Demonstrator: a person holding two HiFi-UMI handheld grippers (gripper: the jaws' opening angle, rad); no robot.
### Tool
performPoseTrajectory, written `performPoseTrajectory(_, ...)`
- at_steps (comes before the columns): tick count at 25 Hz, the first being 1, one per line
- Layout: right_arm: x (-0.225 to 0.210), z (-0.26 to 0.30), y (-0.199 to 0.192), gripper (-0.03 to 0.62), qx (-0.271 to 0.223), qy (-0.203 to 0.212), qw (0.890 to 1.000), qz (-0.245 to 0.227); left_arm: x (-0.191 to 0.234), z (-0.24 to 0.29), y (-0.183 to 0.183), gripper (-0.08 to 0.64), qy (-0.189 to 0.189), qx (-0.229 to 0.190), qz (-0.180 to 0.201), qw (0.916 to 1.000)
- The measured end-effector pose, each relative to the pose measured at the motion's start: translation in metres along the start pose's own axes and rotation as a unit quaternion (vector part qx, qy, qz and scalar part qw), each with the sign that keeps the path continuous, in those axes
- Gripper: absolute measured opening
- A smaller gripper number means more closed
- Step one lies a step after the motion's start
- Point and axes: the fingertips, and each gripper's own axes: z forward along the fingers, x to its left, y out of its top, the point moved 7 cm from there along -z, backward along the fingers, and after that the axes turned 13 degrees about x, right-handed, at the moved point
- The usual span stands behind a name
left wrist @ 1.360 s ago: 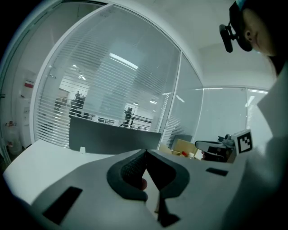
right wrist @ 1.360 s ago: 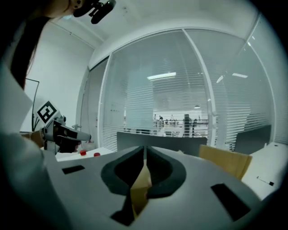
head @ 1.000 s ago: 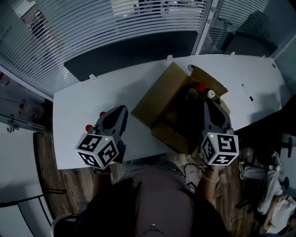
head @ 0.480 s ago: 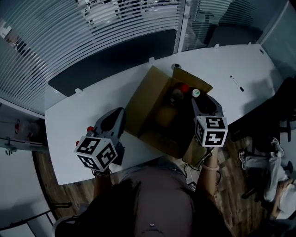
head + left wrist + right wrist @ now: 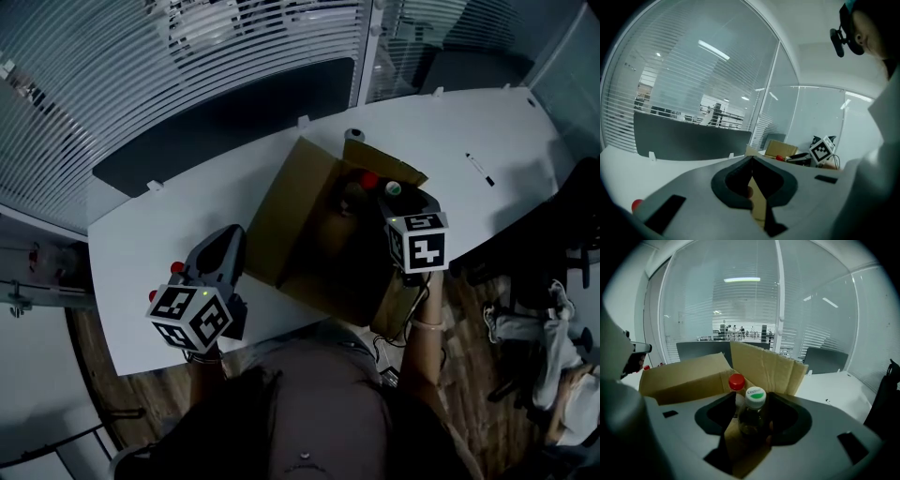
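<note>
Tongs on right (image 5: 752, 427) dip, straddling green-capped bottle (image 5: 752, 414).

White table (image 5: 141, 253), blind-covered glass walls (image 5: 141, 75), wooden floor (image 5: 469, 305).

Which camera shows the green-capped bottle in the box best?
The right gripper view: the green-capped bottle stands close, between the right gripper's open jaws. The head view shows only its cap; the left gripper view doesn't show it.

Your left gripper (image 5: 232, 232) is over the table (image 5: 159, 220), left of the box (image 5: 291, 211). Your right gripper (image 5: 403, 200) is over the box's right side. The near bottle (image 5: 753, 414) stands in the box between its parted jaws, with the far bottle (image 5: 736, 382) just behind it.
</note>
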Motion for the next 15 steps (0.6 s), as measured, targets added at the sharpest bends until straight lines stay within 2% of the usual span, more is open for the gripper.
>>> performPoseTrajectory(4, -0.004, 0.01, 0.003, 0.21, 0.032, -0.004, 0.999, -0.012, 0.002, 0.003, 0.0, 0.009, 0.004, 0.001, -0.006, 1.0)
performPoseTrajectory(9, -0.006, 0.016, 0.007, 0.209, 0.044, -0.008, 0.999, -0.02, 0.005, 0.0, -0.004, 0.009, 0.01, 0.004, -0.014, 0.9999)
performPoseTrajectory(12, -0.006, 0.017, 0.007, 0.158, 0.046, -0.005, 0.999, -0.017, 0.007, -0.004, -0.006, 0.009, 0.012, 0.004, -0.016, 0.9998)
performPoseTrajectory(15, -0.005, 0.017, 0.004, 0.152, 0.04, 0.011, 0.999, -0.013, 0.012, -0.007, -0.007, 0.009, 0.012, 0.005, -0.018, 0.9998)
